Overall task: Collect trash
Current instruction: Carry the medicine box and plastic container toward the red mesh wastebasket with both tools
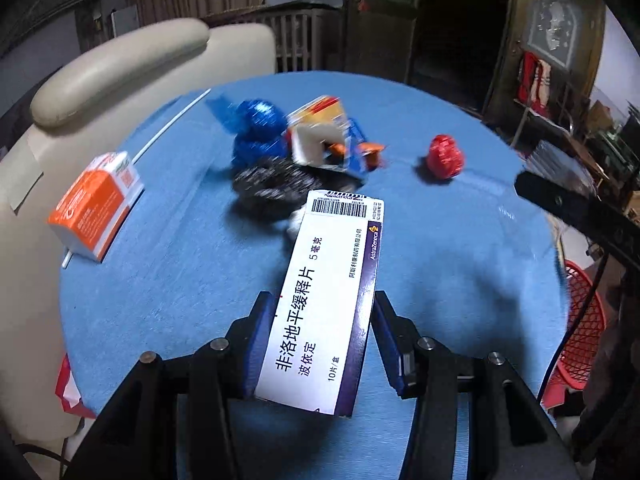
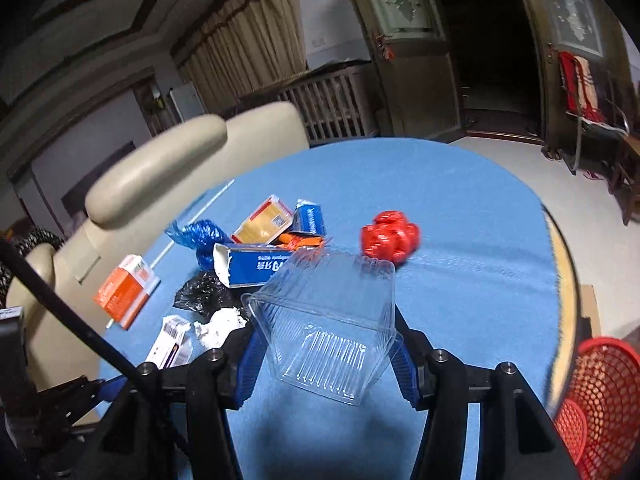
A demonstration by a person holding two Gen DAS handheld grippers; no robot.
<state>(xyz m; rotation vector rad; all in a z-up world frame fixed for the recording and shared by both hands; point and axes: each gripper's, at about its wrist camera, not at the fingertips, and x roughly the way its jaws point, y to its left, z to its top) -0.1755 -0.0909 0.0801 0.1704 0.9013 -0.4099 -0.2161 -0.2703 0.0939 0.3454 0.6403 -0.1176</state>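
My left gripper (image 1: pixel 322 300) is shut on a white medicine box (image 1: pixel 324 304) with a purple edge, held above the blue table (image 1: pixel 460 280). My right gripper (image 2: pixel 326 332) is shut on a clear ribbed plastic container (image 2: pixel 328 320), tilted and lifted off the cloth. A pile of trash lies at the table's middle: a blue crumpled bag (image 2: pixel 200 240), a black bag (image 2: pixel 204 292), a blue carton (image 2: pixel 256 266), a yellow box (image 2: pixel 264 222) and a white paper wad (image 2: pixel 222 324). A red crumpled bag (image 2: pixel 390 236) lies alone to the right. An orange box (image 2: pixel 126 290) sits at the left edge.
A red mesh basket (image 2: pixel 600 392) stands beside the table at the lower right. A beige chair (image 1: pixel 120 68) presses against the table's left side. A thin white straw (image 1: pixel 172 124) lies near the orange box. Dark doorways and furniture are behind.
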